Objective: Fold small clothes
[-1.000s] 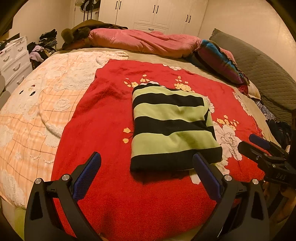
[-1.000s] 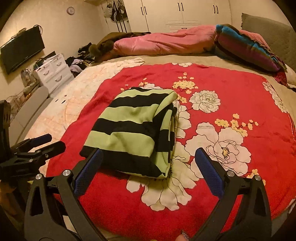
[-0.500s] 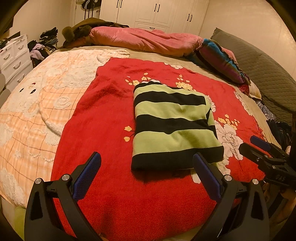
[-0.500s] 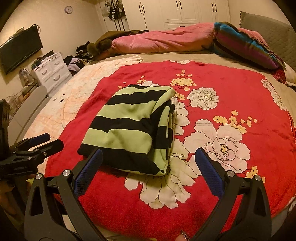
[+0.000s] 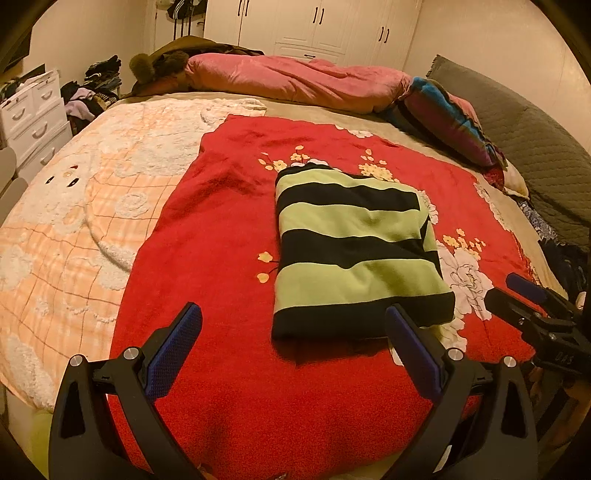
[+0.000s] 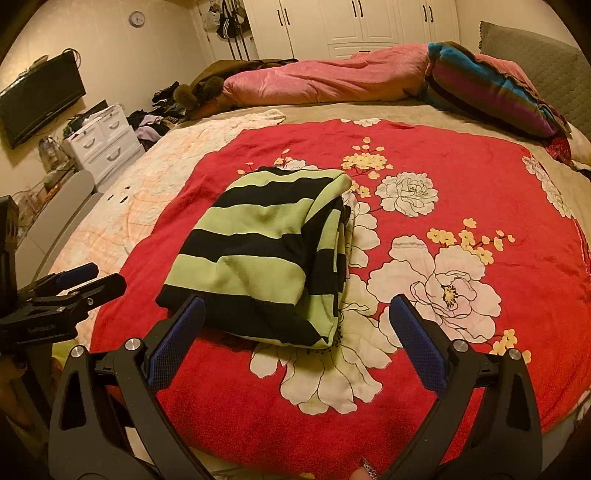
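Left tongs (image 5: 291,350) spread wide, empty, held low over the near edge of the bed (image 5: 332,110), blue pads well apart. Right tongs (image 6: 295,343) likewise spread wide and empty, over the same near edge; also seen at the right margin of the left wrist view (image 5: 532,314), nothing between the fingers. Just beyond both tongs, striped garment (image 5: 354,251) lying folded into a neat rectangle, green and black bands running crosswise, layered open edges on its right side (image 6: 332,258). Not touched by either tongs. Resting on red floral blanket (image 6: 461,184), toward that blanket's left half, over white flower prints. Left of the blanket, pale orange checked quilt (image 5: 74,221) covering the bed's left side. At the far edge of the bed, pink duvet (image 5: 295,81) bunched lengthwise, striped pillow (image 6: 491,88) at the far right corner. Beyond the bed, white wardrobe doors (image 6: 369,22); white drawer unit (image 6: 103,140) by the left wall.
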Demonstrator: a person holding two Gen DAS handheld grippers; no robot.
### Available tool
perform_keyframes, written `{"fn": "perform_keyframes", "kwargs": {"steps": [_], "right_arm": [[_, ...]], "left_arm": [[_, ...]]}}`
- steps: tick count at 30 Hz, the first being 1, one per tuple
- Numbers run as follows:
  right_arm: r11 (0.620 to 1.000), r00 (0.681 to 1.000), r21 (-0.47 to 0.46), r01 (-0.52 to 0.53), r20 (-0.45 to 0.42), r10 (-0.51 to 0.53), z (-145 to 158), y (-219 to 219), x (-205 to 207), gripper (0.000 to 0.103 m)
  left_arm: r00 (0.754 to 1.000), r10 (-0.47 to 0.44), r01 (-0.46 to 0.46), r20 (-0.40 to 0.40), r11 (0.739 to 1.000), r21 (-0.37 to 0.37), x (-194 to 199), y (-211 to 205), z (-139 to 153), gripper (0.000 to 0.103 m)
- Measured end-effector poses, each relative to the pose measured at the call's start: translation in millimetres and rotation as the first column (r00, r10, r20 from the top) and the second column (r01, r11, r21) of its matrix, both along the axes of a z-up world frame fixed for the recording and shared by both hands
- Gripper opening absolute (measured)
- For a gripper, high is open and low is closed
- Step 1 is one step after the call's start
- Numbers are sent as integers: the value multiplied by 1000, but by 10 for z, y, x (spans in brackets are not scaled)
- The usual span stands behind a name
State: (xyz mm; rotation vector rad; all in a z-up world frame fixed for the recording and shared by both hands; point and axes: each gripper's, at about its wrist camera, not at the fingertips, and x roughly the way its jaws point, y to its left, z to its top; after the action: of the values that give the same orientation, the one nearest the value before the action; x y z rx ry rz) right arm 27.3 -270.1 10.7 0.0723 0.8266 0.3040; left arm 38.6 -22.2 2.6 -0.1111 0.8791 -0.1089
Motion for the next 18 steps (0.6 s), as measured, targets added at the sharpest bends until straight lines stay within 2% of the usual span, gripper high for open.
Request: {"fn": "perform_keyframes", "kwargs": {"steps": [18], "right_arm": [[1000,1000,-3,-1,-1,1,1,5,0,94]], "left_arm": [[1000,20,-19,-13,1000,11,10,18,-9,99]]}}
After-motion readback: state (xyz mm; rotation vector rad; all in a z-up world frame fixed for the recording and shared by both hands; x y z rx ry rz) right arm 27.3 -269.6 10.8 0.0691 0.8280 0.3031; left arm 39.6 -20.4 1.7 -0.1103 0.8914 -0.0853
